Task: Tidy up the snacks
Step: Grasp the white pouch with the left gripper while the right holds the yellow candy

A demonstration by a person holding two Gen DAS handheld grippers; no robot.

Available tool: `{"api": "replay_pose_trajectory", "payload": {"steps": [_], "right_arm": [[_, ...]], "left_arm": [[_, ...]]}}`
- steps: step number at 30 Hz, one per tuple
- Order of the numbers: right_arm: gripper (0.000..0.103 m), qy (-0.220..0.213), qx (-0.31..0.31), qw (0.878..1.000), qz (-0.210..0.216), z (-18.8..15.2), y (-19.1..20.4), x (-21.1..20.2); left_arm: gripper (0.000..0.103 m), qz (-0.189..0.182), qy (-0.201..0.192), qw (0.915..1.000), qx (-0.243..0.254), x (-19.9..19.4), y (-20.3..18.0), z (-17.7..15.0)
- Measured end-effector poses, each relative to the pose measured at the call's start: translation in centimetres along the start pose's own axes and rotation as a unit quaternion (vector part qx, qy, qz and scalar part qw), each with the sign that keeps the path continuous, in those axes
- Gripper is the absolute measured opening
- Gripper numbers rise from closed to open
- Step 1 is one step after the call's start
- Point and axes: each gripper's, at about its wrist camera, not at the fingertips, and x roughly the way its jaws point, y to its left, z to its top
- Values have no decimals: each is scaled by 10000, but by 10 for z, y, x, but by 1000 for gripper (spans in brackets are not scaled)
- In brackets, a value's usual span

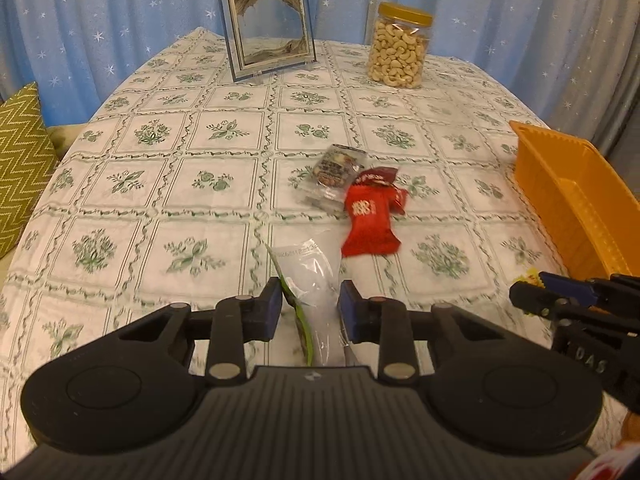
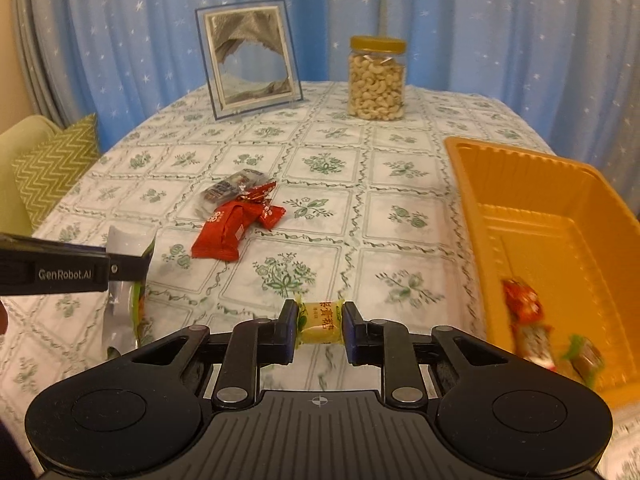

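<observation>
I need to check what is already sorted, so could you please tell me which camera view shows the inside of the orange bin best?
The right wrist view: the orange bin is open to the camera, with wrapped snacks inside. The left wrist view shows only its outer wall and rim at the right edge.

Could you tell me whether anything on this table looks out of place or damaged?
Nothing looks damaged or spilled. The only untidy spot is mid-table, where a red packet lies in a loose heap with a clear packet, outside the orange bin.
</observation>
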Motion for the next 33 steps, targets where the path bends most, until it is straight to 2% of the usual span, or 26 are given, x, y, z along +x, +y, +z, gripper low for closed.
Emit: {"api": "replay_pose_trajectory", "payload": {"steps": [3,4,5,11,15,17,19,22,27,30,31,33], "right_arm": [[24,-46,48,10000,-32,-3,-1,-16],[24,-70,61,9999,-42,-4,-2,-21],[24,-88,80,9999,-55,-6,-2,-26],[24,-189,185,9996,-108,-12,-7,-49],[24,-223,258,9993,-134,-16,-11,-58],[24,-209,286,9993,-136,-18,-14,-60],[24,-191,304,9992,-160,-20,-17,-60],[24,-142,365,9991,-163,-20,-20,-56],[24,-92,350,9993,-124,-20,-17,-47],[24,-58,353,9993,-121,-19,-16,-43],[24,-49,356,9993,-118,-19,-16,-42],[24,-43,363,9993,-119,-19,-15,-40]], "left_arm": [[26,-69,-21,10000,17,-13,-5,-6],[6,-87,-34,10000,32,-17,-6,-8],[4,-87,-10,10000,44,-20,-8,-9],[4,-153,-21,9999,61,-28,-13,-17],[11,-331,-61,9987,386,-30,-17,-22],[33,-476,-9,9952,857,-27,-23,-27],[39,-543,66,9876,1474,-21,-29,-33],[43,-446,68,9723,2293,-11,-35,-40],[43,-658,326,9591,2735,10,-36,-38],[41,-812,426,9629,2540,17,-32,-31],[34,-850,480,9648,2443,17,-31,-29],[30,-810,562,9684,2290,17,-30,-27]]}}
